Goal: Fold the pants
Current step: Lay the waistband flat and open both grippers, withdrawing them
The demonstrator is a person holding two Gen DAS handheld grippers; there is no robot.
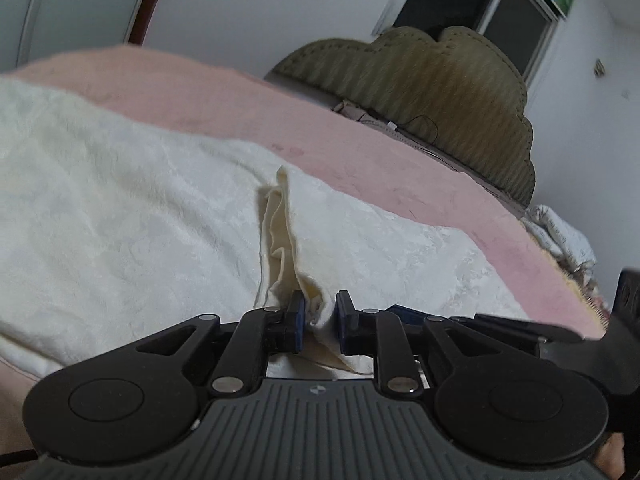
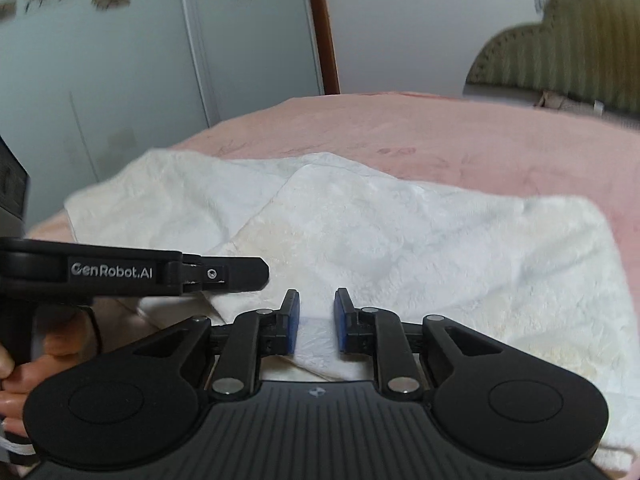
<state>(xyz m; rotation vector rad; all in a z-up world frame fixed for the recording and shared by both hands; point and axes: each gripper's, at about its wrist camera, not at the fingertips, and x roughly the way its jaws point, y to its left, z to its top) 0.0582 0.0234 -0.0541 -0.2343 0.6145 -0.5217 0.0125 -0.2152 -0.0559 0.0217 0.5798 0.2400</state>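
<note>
The cream-white fleecy pants (image 1: 140,208) lie spread on a pink bed cover (image 1: 360,136). My left gripper (image 1: 319,312) has a raised fold of the pants' edge pinched between its blue pads, and a ridge of cloth stands up from it. In the right wrist view the pants (image 2: 400,232) lie partly folded over themselves. My right gripper (image 2: 316,312) hovers just above the near edge of the cloth with its jaws apart and nothing between them. The left gripper (image 2: 256,276) comes in from the left of that view, its fingers lying on the cloth.
A padded olive headboard (image 1: 420,88) stands beyond the bed, with cables at its foot. A pale wardrobe (image 2: 140,60) and a brown door frame (image 2: 324,40) stand behind the bed. Bunched bedding (image 1: 560,232) lies at the right bed edge.
</note>
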